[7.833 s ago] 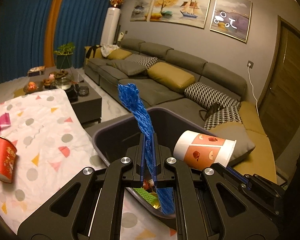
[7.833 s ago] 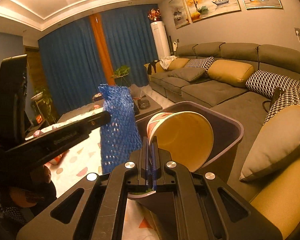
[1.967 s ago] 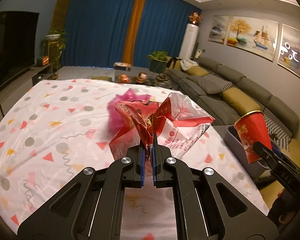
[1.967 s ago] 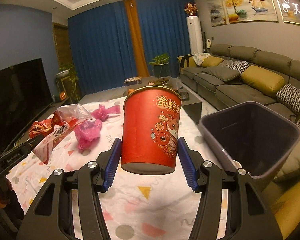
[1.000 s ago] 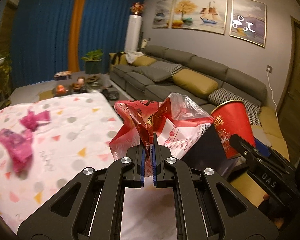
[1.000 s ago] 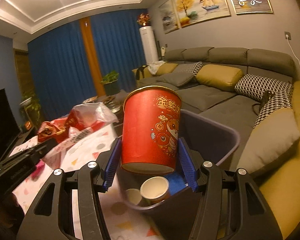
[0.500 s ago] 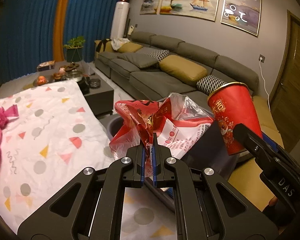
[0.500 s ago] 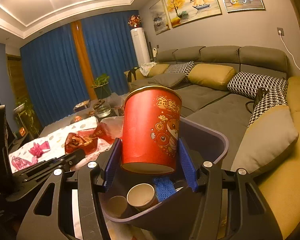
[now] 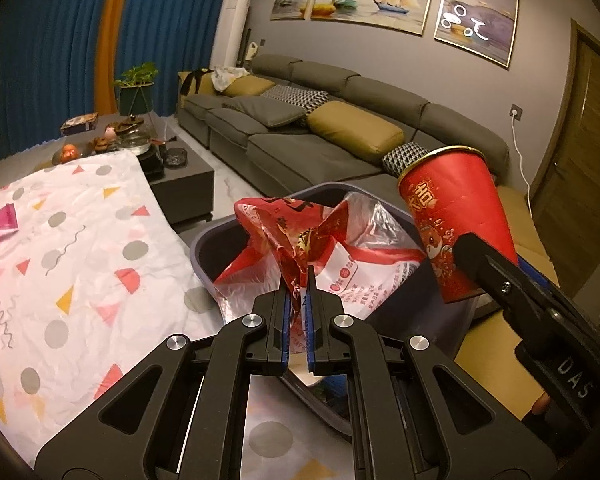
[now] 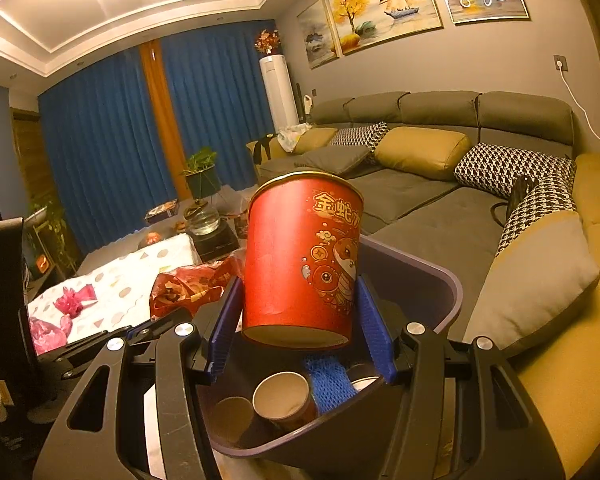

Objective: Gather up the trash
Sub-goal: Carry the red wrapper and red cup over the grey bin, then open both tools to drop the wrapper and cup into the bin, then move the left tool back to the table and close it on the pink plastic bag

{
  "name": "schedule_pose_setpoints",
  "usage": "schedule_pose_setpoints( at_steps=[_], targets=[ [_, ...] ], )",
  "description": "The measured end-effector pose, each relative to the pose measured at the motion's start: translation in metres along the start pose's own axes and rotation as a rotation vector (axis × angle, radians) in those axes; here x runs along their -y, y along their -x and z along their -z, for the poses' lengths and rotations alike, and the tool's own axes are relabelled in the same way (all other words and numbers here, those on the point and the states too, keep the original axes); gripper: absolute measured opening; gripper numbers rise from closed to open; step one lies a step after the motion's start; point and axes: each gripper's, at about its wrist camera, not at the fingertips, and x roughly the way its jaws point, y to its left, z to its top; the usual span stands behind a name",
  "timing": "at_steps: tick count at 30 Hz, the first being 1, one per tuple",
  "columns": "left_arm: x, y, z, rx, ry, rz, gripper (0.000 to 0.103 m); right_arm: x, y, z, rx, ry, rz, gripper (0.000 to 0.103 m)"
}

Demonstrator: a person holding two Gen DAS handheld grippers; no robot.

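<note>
Left tool (image 9: 297, 294) clamped on plastic wrapper (image 9: 340, 252), right tool (image 10: 300, 320) gripping red cup (image 10: 304, 256); both to be released only once centred over bin (image 10: 440, 276) at 6 o'clock

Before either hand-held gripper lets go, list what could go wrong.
1. The red paper cup in the right hand-held gripper hangs upright over the bin; dropped, it may bounce off the cups inside.
2. The crumpled plastic bag in the left hand-held gripper hangs near the bin's rim and may drift onto the tablecloth.
</note>
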Motion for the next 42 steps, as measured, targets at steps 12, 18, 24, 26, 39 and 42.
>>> schedule_pose_setpoints(
  at_steps=[12,18,24,26,39,42],
  targets=[
    [-0.023,0.017,0.009,0.048,0.025,-0.063,0.076,0.002,-0.012,0.001,-0.024,0.004,0.014,0.058],
    [-0.06,0.058,0.014,0.104,0.082,-0.171,0.088,-0.001,-0.016,0.0,-0.013,0.006,0.035,0.073],
    [-0.106,0.106,0.024,0.161,0.145,-0.308,0.091,-0.008,0.002,-0.001,0.015,0.018,0.026,0.075],
    [-0.123,0.122,0.031,0.177,0.155,-0.378,0.091,-0.016,0.008,0.0,0.025,0.034,0.025,0.076],
    [-0.219,0.194,0.063,0.188,0.288,-0.653,0.091,-0.11,0.018,0.018,0.018,0.152,-0.142,0.078],
    [-0.235,0.204,0.065,0.194,0.309,-0.683,0.091,-0.134,0.013,0.022,0.006,0.172,-0.174,0.078]
  ],
)
